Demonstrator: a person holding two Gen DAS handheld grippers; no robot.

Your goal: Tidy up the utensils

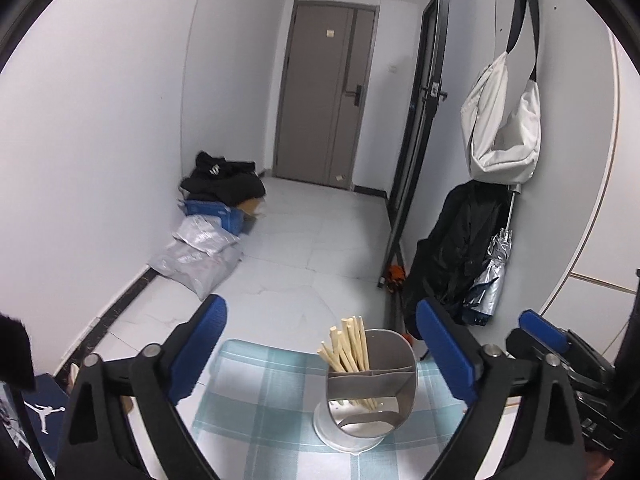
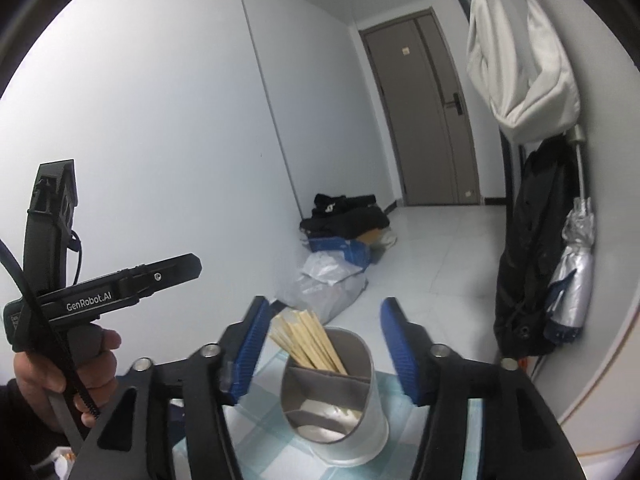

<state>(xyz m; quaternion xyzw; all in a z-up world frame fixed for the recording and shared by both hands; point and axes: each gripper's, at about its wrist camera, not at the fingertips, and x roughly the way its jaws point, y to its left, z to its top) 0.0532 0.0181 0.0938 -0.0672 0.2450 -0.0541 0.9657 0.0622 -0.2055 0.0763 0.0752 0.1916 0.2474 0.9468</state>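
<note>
A metal utensil holder (image 1: 370, 390) with inner dividers stands on a blue-checked tablecloth (image 1: 264, 420). Several wooden chopsticks (image 1: 346, 346) stand in its far left compartment. My left gripper (image 1: 320, 344) is open and empty, its blue pads wide apart on either side of the holder, above the table. In the right wrist view the holder (image 2: 334, 394) and chopsticks (image 2: 306, 340) sit between my right gripper's (image 2: 322, 344) open blue pads, which hold nothing. The left gripper's body (image 2: 104, 296) shows at the left, held by a hand.
The right gripper's blue pad (image 1: 540, 330) shows at the right edge. Beyond the table lie a floor with bags and black clothes (image 1: 220, 200), a door (image 1: 324, 92), and a wall with a white bag (image 1: 500, 120), black jacket and folded umbrella (image 1: 490, 276).
</note>
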